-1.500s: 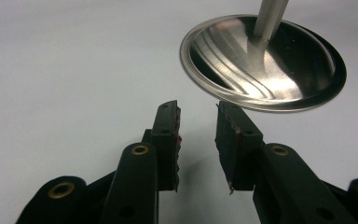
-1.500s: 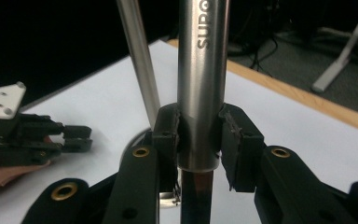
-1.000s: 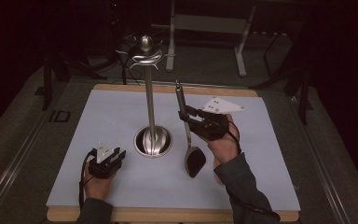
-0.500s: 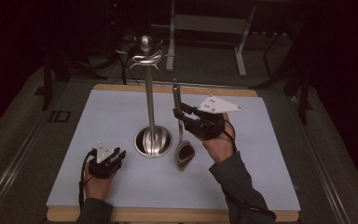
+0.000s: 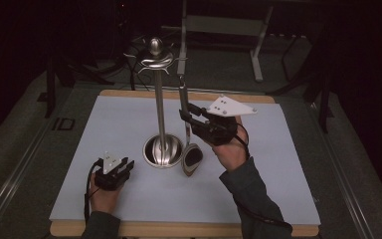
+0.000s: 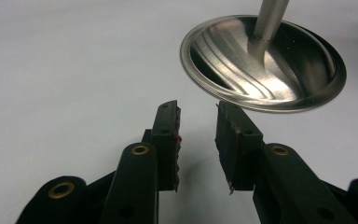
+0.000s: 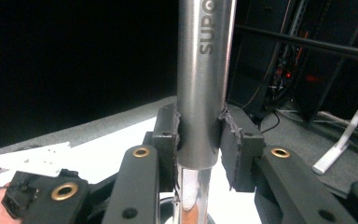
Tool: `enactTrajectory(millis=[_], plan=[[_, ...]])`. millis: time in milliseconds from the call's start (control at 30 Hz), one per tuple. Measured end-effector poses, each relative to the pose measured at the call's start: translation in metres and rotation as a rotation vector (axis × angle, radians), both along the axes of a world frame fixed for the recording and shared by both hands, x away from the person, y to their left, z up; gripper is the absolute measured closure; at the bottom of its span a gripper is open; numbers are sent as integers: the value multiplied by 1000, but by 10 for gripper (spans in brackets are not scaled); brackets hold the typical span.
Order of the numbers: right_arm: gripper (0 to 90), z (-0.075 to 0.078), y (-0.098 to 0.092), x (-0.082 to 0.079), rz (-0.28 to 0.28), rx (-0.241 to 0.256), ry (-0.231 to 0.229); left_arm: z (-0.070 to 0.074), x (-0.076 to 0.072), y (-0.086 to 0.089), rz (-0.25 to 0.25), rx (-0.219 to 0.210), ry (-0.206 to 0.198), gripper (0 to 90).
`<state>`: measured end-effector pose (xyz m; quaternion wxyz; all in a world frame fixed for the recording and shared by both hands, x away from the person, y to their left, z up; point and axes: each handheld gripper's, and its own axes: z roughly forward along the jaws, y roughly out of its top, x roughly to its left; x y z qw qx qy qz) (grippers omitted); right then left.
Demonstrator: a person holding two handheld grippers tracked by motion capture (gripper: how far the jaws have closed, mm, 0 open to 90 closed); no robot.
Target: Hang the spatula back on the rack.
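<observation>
Ladle [image 5: 191, 158], smooth steel handle clamped upright in right gripper [image 5: 188, 117] jaws; left gripper [image 6: 197, 122] jaws apart, empty.

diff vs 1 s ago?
The right tongs, shut on the ladle, carried it left toward the stand; its bowl now hangs beside the stand's base and its handle top sits higher, near the hooks. The left tongs stayed open, resting on the table; the stand hasn't moved.

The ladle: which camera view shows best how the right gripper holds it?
The right gripper view: the right gripper has its jaws shut on the ladle handle. The high view shows the whole ladle, held upright beside the stand.
</observation>
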<state>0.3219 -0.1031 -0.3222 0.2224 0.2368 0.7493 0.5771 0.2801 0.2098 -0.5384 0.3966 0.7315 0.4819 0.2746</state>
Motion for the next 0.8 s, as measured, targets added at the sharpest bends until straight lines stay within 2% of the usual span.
enactTrajectory(millis=[300, 567, 733, 800], plan=[[696, 9, 14, -5, 11, -2, -19, 0, 0, 0, 1, 1, 2, 697], [695, 13, 23, -2, -27, -19, -32, 0, 0, 0, 1, 0, 3, 697], [695, 12, 27, 0, -39, -39, -23, 0, 0, 0, 1, 1, 2, 697], [695, 9, 29, 4, -60, -45, -4, 0, 0, 0, 1, 1, 2, 697]])
